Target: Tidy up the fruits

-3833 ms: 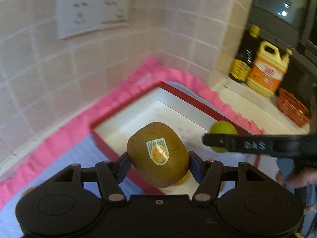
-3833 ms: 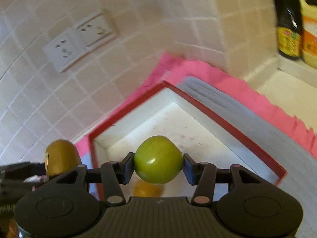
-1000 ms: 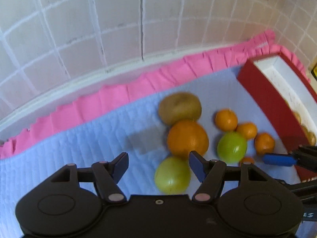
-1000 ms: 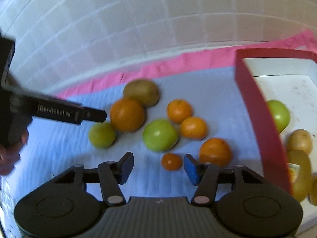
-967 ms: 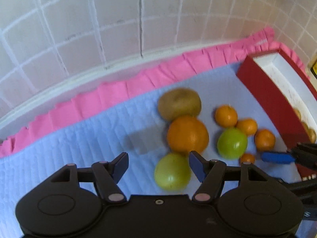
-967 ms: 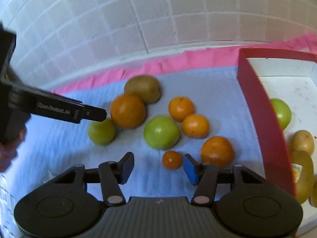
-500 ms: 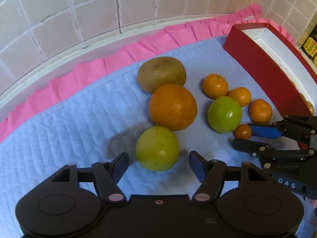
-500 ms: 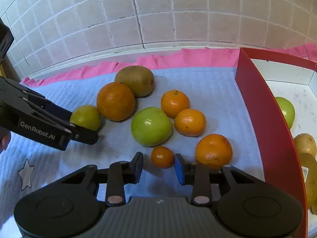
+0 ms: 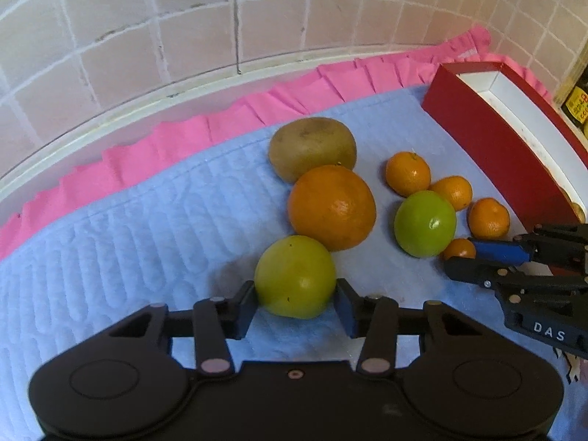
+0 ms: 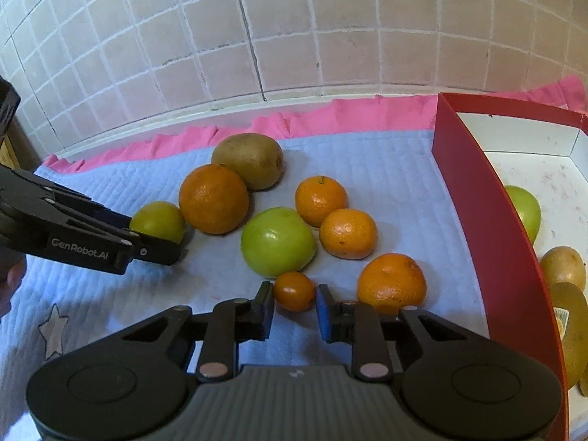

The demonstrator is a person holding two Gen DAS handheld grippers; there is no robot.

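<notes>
Left gripper [image 9: 296,303] straddling round yellow-green fruit [image 9: 295,276]; right gripper [image 10: 294,308] flanking tiny orange kumquat [image 10: 294,291] on blue quilted mat [image 10: 386,169] (jaws apart, barely touching): close squarely at each fruit's widest point before lifting

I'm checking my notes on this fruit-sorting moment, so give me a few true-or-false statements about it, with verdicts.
1. The left tool has its fingers on either side of a yellow-green fruit. True.
2. The right tool brackets the large orange. False: it brackets the tiny orange fruit.
3. The red box holds no fruit. False: a green fruit and brownish ones lie inside.
4. The kiwi on the blue mat touches the large orange. True.
5. Both tools are lifted above the mat, carrying fruit. False: both fruits rest on the mat.
</notes>
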